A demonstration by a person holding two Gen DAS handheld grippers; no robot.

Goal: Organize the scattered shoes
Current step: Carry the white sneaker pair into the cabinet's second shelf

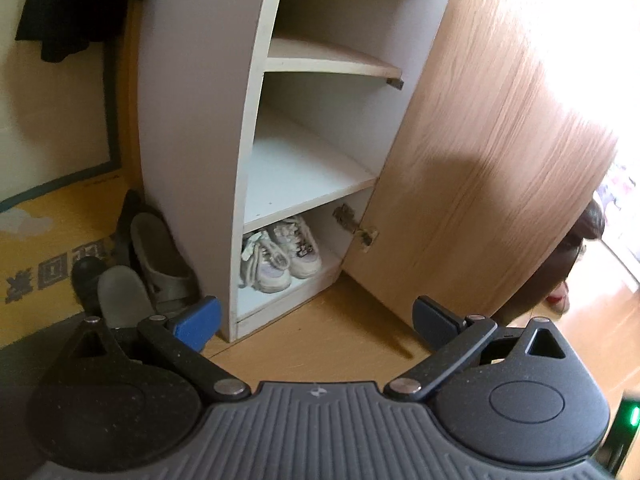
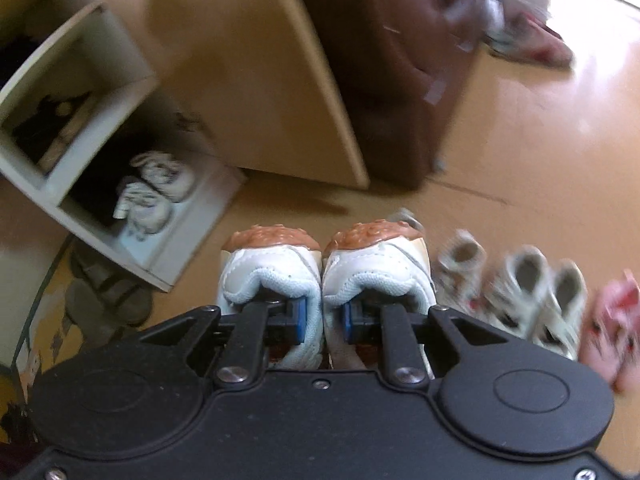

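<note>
My right gripper (image 2: 322, 320) is shut on a pair of white sneakers with brown soles (image 2: 276, 268), one finger inside each shoe, pinching the two inner walls together above the floor. My left gripper (image 1: 316, 322) hangs open and empty in front of a white shoe cabinet (image 1: 192, 128). A pair of white sneakers (image 1: 280, 254) sits on the cabinet's bottom shelf, and the same white sneakers (image 2: 154, 190) appear at the left of the right wrist view. Several small white shoes (image 2: 528, 292) and a pink shoe (image 2: 612, 320) lie on the floor to the right.
The cabinet's wooden door (image 1: 480, 140) stands swung open to the right. Grey slippers (image 1: 156, 264) and a dark shoe (image 1: 86, 276) lie left of the cabinet by a yellow mat (image 1: 44, 240). A brown furniture piece (image 2: 392, 64) stands behind the door. Upper shelves (image 1: 304, 168) hold nothing.
</note>
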